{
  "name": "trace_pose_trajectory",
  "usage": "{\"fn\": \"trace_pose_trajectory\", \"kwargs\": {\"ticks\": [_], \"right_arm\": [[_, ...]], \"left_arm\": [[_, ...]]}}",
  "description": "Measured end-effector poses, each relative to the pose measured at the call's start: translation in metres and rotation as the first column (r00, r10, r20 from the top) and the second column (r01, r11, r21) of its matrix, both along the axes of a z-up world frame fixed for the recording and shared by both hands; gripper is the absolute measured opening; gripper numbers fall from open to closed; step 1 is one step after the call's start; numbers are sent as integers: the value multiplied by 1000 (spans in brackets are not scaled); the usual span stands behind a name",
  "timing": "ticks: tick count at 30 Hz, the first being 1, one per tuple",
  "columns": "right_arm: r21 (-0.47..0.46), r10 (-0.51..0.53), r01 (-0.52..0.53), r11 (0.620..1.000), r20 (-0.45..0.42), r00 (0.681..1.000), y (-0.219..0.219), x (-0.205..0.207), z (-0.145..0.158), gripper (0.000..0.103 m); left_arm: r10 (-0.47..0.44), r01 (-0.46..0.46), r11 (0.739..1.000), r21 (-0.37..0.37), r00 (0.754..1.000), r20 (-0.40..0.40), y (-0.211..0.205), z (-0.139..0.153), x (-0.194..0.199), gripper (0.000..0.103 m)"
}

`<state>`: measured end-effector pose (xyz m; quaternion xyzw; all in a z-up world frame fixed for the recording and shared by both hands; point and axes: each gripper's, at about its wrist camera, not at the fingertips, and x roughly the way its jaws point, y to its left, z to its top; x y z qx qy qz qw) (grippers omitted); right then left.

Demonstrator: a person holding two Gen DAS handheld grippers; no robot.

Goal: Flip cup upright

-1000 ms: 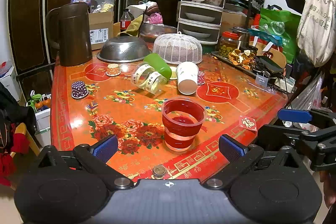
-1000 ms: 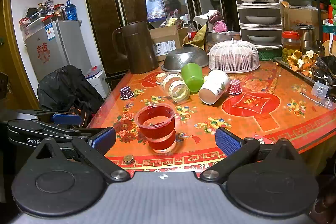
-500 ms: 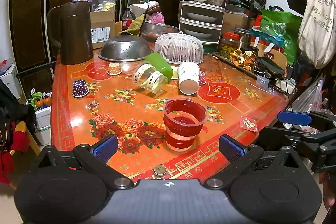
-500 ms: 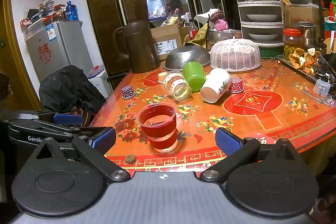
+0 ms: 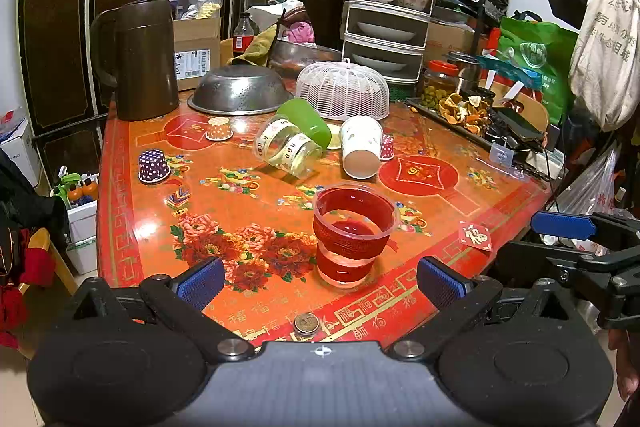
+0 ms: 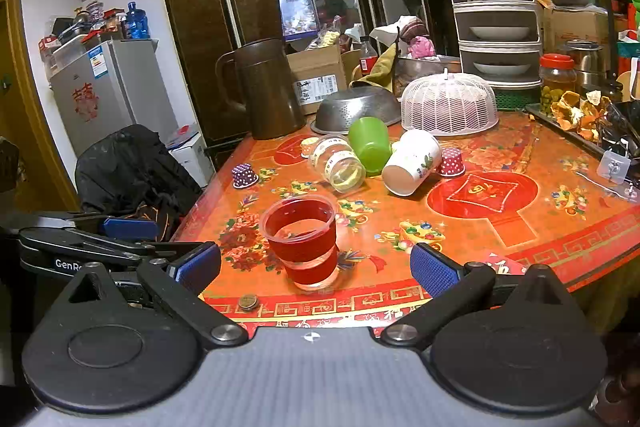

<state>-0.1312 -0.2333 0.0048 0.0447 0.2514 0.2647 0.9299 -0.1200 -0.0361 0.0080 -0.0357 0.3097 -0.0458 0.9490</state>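
A clear cup with red bands (image 5: pixel 352 235) stands upright near the table's front edge; it also shows in the right wrist view (image 6: pixel 306 241). Behind it a clear jar (image 5: pixel 288 151), a green cup (image 5: pixel 306 121) and a white paper cup (image 5: pixel 360 147) lie on their sides. My left gripper (image 5: pixel 320 279) is open and empty, just short of the red cup. My right gripper (image 6: pixel 316 263) is open and empty, also just short of it. Each gripper shows in the other's view, beside the table edge.
A brown jug (image 5: pixel 138 61), a steel colander (image 5: pixel 240 91) and a white mesh cover (image 5: pixel 342 91) stand at the back. Small cupcake cups (image 5: pixel 152 167) sit upside down. A coin (image 5: pixel 306 323) lies at the front edge. A tray of clutter (image 5: pixel 480 111) is on the right.
Both grippers have drifted back slightly from the red cup. Nothing on the table has moved.
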Motion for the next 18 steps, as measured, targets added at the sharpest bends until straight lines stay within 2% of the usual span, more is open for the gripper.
{"fn": "trace_pose_trajectory", "kwargs": {"ticks": [18], "right_arm": [[1, 2, -2, 1000, -2, 1000, 1, -1, -2, 102]], "left_arm": [[1, -1, 1000, -3, 1000, -10, 0, -4, 2, 103]]}}
